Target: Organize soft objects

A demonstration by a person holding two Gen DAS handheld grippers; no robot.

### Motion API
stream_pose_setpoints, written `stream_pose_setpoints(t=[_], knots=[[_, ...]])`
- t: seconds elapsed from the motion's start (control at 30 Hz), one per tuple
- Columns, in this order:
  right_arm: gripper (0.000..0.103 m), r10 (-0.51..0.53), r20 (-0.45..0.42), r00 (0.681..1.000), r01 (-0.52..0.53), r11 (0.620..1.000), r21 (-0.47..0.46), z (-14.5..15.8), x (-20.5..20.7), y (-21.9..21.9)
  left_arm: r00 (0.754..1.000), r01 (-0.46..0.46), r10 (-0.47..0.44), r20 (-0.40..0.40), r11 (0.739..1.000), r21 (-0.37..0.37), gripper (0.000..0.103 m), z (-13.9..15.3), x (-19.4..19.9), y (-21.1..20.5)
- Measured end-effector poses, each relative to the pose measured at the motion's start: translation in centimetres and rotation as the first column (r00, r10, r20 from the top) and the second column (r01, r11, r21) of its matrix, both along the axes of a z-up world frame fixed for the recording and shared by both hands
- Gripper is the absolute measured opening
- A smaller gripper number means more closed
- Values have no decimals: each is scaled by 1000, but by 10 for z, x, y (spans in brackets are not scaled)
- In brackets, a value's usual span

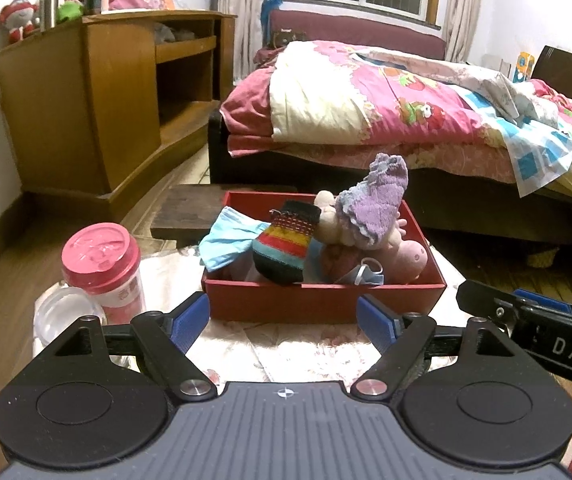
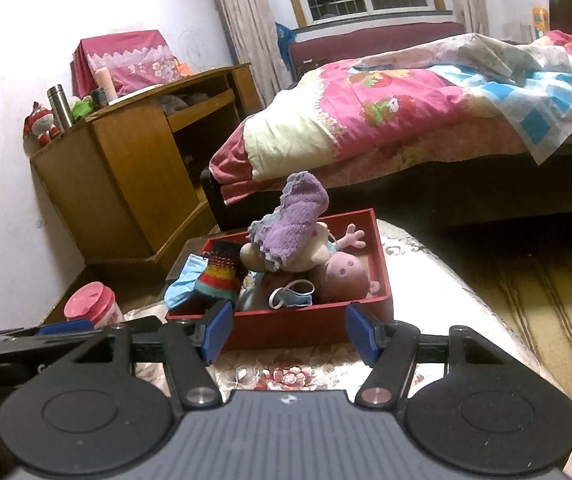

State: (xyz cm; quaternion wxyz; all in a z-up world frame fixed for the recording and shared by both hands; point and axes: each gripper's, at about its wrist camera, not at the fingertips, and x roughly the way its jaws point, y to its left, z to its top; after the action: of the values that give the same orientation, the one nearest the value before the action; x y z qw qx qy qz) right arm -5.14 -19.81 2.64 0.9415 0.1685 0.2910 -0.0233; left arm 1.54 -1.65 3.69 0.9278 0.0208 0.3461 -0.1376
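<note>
A red box [image 1: 321, 300] [image 2: 317, 324] stands on a floral-covered surface, piled with soft things. A purple fuzzy sock [image 1: 373, 208] [image 2: 293, 220] lies on top of a pink plush pig [image 1: 409, 256] [image 2: 341, 272]. A striped knit sock [image 1: 286, 244] [image 2: 218, 276] leans at the left, beside blue face masks [image 1: 226, 240] [image 2: 293, 298]. My left gripper [image 1: 284, 320] is open just in front of the box, nothing between its blue pads. My right gripper [image 2: 287, 336] is open too, empty, at the box's near wall. The right gripper [image 1: 525, 320] also shows in the left wrist view.
A pink-lidded jar [image 1: 104, 268] [image 2: 92, 308] and a clear lid [image 1: 62, 312] stand left of the box. Behind are a wooden cabinet [image 1: 98, 108] [image 2: 126, 172], a dark low stool [image 1: 190, 212] and a bed with a pink quilt [image 1: 405, 112] [image 2: 405, 112].
</note>
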Motion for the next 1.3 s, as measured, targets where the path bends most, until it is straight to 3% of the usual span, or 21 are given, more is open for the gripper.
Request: stream_pose_setpoints(t=[0.77, 1.3], knots=[[44, -10, -10, 1000, 10, 1000, 28, -10, 5, -5, 1000, -3, 3, -10, 1000, -6, 75, -3, -2, -9], [44, -10, -14, 1000, 11, 999, 30, -11, 6, -6, 1000, -8, 8, -8, 1000, -2, 78, -4, -1, -10]])
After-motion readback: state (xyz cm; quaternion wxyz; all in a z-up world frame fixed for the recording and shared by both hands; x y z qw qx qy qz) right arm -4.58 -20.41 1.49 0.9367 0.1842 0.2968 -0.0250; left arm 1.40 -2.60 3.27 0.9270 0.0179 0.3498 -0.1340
